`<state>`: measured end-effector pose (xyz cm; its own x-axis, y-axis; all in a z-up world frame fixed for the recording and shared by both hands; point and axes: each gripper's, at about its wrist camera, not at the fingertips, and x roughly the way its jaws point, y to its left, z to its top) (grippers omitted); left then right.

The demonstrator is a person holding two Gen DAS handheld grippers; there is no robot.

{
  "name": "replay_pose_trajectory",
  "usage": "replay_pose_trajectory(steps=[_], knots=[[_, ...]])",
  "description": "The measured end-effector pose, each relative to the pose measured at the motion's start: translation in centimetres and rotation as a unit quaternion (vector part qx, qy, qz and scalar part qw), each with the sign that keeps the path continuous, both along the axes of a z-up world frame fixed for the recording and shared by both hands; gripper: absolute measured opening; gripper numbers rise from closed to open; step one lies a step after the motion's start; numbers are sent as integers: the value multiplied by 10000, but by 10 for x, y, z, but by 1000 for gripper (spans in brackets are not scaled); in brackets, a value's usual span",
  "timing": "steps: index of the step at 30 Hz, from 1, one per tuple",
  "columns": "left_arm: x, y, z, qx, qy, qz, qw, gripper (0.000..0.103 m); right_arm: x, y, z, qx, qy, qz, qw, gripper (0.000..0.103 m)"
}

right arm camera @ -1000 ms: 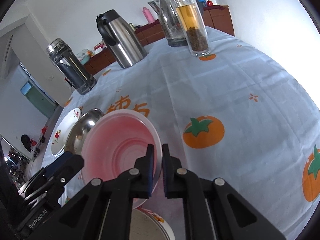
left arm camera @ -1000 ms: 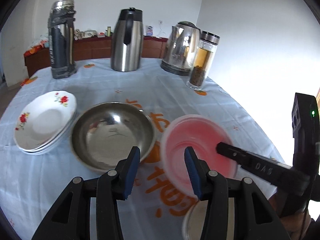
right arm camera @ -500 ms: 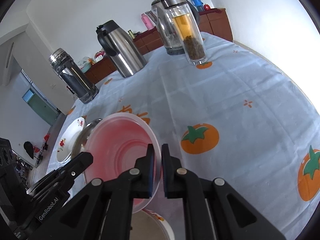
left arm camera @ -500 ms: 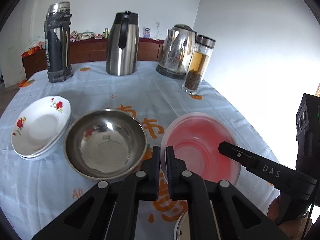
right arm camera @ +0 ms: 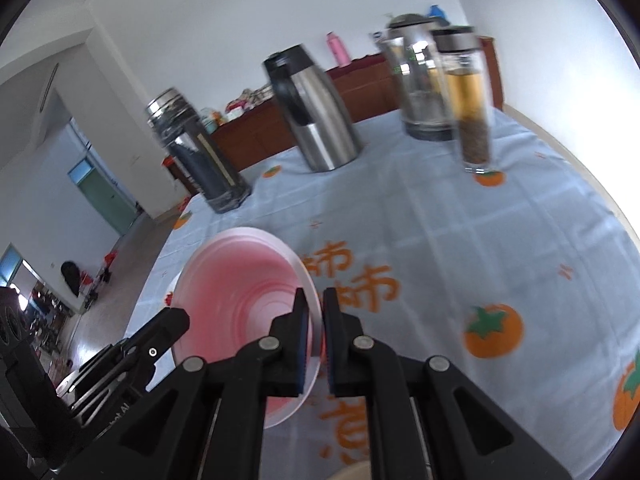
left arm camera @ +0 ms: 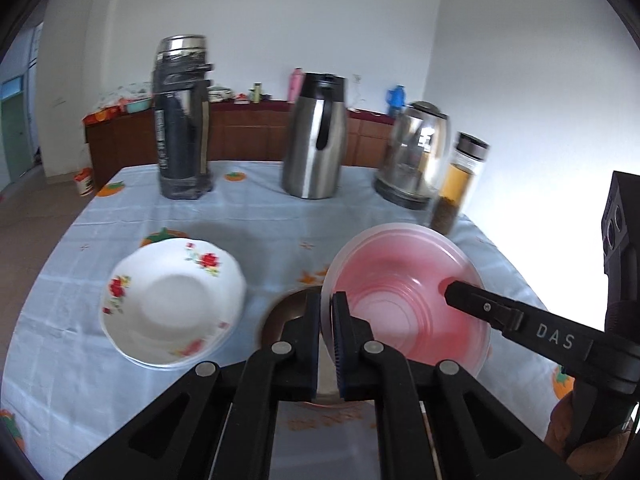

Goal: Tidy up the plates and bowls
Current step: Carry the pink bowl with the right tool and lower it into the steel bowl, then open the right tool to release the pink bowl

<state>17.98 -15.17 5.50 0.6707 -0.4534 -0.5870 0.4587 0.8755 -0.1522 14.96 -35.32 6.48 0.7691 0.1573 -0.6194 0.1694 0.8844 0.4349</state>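
A translucent pink plastic bowl (left arm camera: 404,292) is held in the air by both grippers. My left gripper (left arm camera: 327,320) is shut on its left rim. My right gripper (right arm camera: 316,320) is shut on its right rim; the pink bowl (right arm camera: 240,292) fills the left of that view. Below it, mostly hidden by my left fingers, lies a steel bowl (left arm camera: 288,312). A stack of white floral plates (left arm camera: 172,300) sits on the tablecloth to the left.
At the back of the table stand a dark thermos (left arm camera: 182,120), a steel carafe (left arm camera: 316,136), an electric kettle (left arm camera: 416,152) and a glass tea bottle (left arm camera: 460,184). A plate rim (right arm camera: 352,474) shows near me. The table edge curves away on the right.
Both grippers have lifted the pink bowl and carried it left, over the steel bowl. The left gripper, open a second ago, has shut on the rim.
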Motion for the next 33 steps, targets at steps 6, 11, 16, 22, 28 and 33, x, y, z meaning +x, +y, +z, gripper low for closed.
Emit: replay_pose_trajectory(steps=[6, 11, 16, 22, 28, 33], knots=[[25, 17, -23, 141, 295, 245, 9992, 8, 29, 27, -19, -130, 379, 243, 9989, 7], [38, 14, -46, 298, 605, 337, 9972, 9, 43, 28, -43, -103, 765, 257, 9967, 7], [42, 10, -56, 434, 709, 362, 9959, 9, 48, 31, -55, -292, 959, 235, 9947, 7], [47, 9, -64, 516, 806, 444, 9944, 9, 53, 29, -63, -139, 1015, 227, 9945, 15], [40, 14, -53, 581, 600, 583, 9948, 34, 43, 31, -46, -111, 678, 195, 9974, 56], [21, 23, -33, 639, 25, 783, 9949, 60, 24, 26, -27, -256, 408, -130, 9988, 59]])
